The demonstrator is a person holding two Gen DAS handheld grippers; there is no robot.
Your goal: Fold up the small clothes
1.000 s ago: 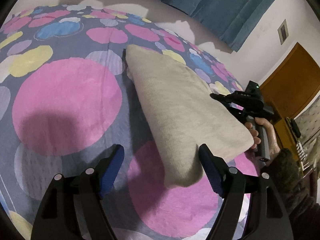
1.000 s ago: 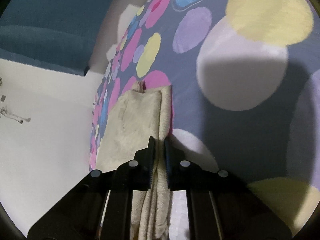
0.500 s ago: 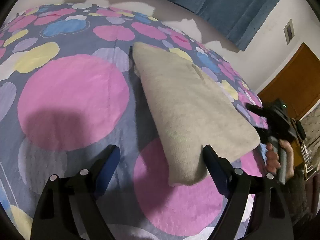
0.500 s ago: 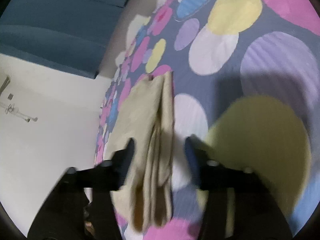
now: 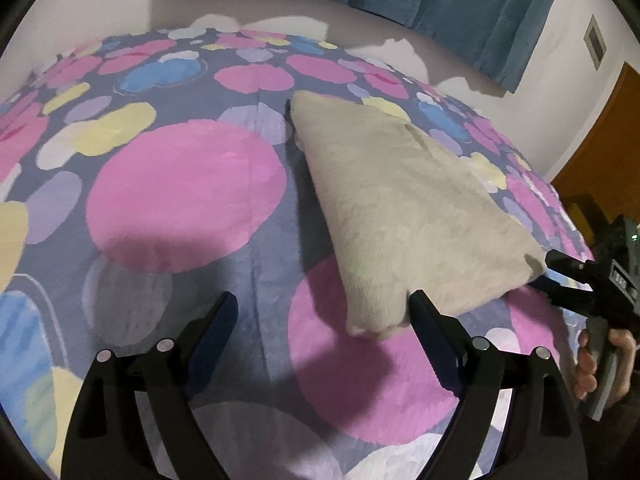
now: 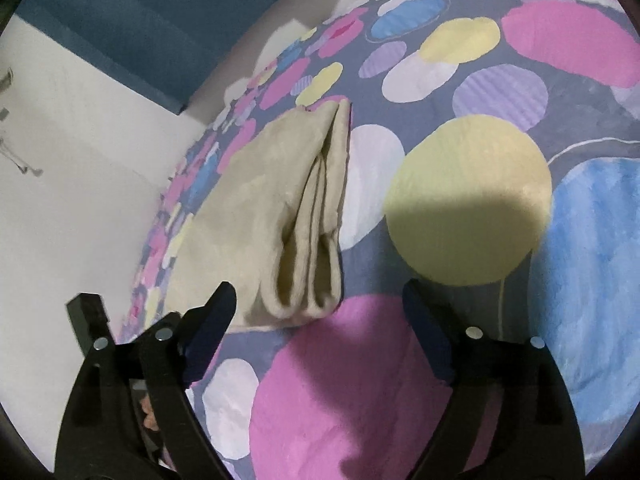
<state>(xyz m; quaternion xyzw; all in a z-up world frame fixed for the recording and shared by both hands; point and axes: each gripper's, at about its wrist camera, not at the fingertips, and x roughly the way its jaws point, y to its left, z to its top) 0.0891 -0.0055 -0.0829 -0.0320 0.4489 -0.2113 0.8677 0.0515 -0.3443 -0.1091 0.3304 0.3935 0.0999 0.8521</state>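
A beige folded garment (image 5: 404, 208) lies flat on the bed; in the right wrist view (image 6: 280, 216) its stacked folded layers face me. My left gripper (image 5: 322, 308) is open and empty, just short of the garment's near corner. My right gripper (image 6: 320, 300) is open and empty, pulled back from the garment's folded end. It also shows at the right edge of the left wrist view (image 5: 560, 276), hand-held, its tips beside the garment's right corner.
The bed sheet (image 5: 180, 192) is blue-grey with large pink, yellow, blue and lilac circles. Blue curtains (image 5: 440, 4) and a white wall stand behind the bed. A brown wooden door (image 5: 604, 140) is at the right.
My right gripper opened, let go of the garment's folded edge and drew back. The garment stayed on the bed. My left gripper stayed open and rose slightly.
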